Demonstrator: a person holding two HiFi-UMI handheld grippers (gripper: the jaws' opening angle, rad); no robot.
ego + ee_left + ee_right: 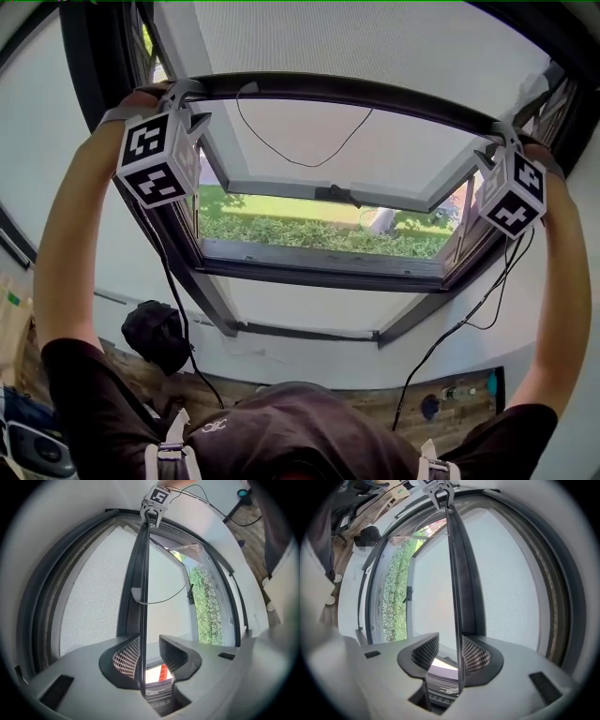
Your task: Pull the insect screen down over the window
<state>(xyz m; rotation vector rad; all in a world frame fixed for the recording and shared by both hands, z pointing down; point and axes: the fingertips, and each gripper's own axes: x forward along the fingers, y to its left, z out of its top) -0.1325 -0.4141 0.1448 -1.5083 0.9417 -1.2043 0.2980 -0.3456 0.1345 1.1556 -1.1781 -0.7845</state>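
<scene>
The insect screen's dark pull bar (347, 91) runs across the top of the roof window, with grey mesh (356, 37) above it. My left gripper (183, 94) is at the bar's left end and my right gripper (502, 141) at its right end. In the left gripper view the bar's thin edge (143, 573) passes between the jaws of the left gripper (149, 656); it lies against the left pad, with a gap to the right pad. In the right gripper view the bar (457, 573) rests against the right pad of the right gripper (450, 656), with the left pad apart.
A thin pull cord (300, 155) loops down from the bar. Below it the window sash (328, 192) is tilted open onto green hedge (319, 230). The dark window frame (319, 272) surrounds the opening. Gripper cables (469, 319) hang down, and a black bag (155, 333) lies on the floor.
</scene>
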